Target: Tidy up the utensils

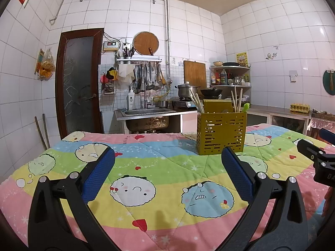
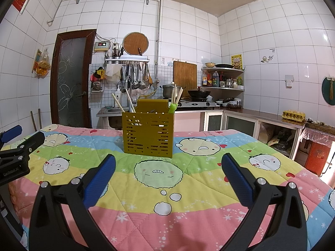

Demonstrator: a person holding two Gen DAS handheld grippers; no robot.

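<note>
Left wrist view: I saw the left tongs [image 1: 168,167] spread wide over the quilted desk [image 1: 146,167], holding nothing; the right tongs [image 1: 318,156] showed at the frame's right edge.
Right wrist view: the right tongs [image 2: 168,167] were likewise spread and empty, with the left tongs [image 2: 18,146] at the far left of the frame.
Holder: the yellow slotted utensil holder [image 2: 147,133] stood upright on the desk, ahead of both tongs and apart from them, nearer the line of the right pair.
Contents: chopsticks [image 2: 118,102] leaned out of its left compartment, more chopsticks [image 2: 175,95] and a green-handled utensil [image 2: 172,107] rose from its right; what sat in the middle I could not tell.
Loose utensils: I saw none lying on the desk in either view.
Stage, as I judged it: either the very start or the very end, since everything visible already stood in the holder.
Doing it well: I reckoned any regrouping wanted one pair of tongs steadying the holder's wall while the other pinched a single stick near its top and drew it straight up.
Risk: the light holder on a soft quilt looked liable to tip under a sideways pull.
</note>
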